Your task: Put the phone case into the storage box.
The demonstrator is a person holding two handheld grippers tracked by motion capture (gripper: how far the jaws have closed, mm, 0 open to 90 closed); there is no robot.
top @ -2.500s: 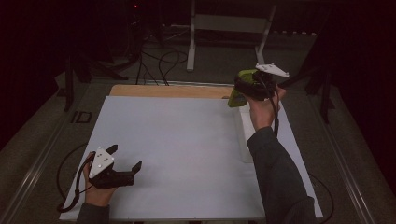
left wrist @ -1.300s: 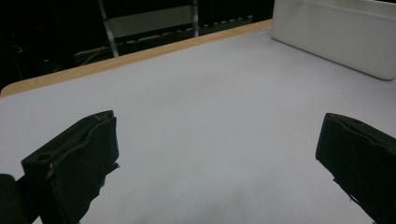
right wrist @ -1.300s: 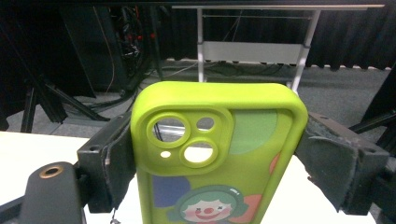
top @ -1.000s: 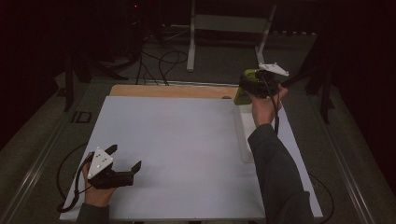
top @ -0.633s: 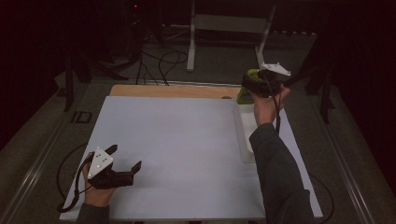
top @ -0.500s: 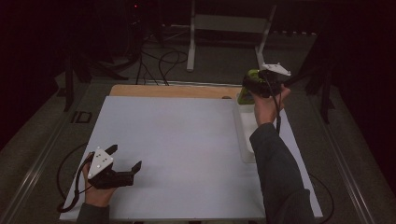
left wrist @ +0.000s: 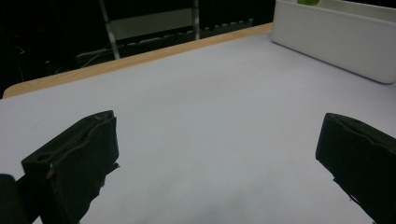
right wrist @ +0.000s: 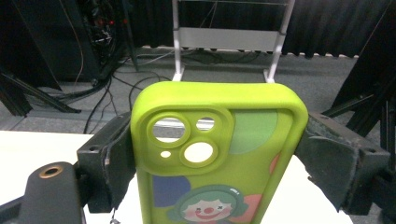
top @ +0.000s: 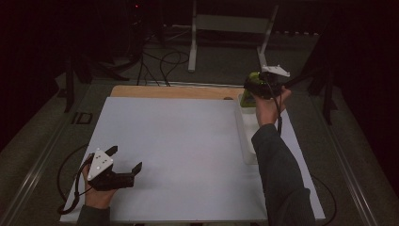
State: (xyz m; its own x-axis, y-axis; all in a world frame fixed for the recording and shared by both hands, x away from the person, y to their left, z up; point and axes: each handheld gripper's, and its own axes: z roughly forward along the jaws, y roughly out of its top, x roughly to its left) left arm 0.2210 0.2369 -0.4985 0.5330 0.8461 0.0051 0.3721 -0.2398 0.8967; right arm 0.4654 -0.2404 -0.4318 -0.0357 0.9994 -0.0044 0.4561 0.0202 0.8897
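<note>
Black jaws of the left gripper (top: 123,160) stand wide apart with nothing between them; the gripper rests low on the white table (top: 188,150) near its front left corner, held in the left hand (top: 99,195). In the left gripper view its jaws frame bare table, with the white tray (left wrist: 336,42) far ahead and to their right.

The tray lies along the table's right side, just below and in front of the right gripper (top: 260,85). That gripper is raised over the tray's far end, held in the right hand (top: 268,106). Its jaws press on both long edges of a lime-green case (right wrist: 219,154), gripping it upright. The case shows camera cut-outs at its top and a clown print lower down.
</note>
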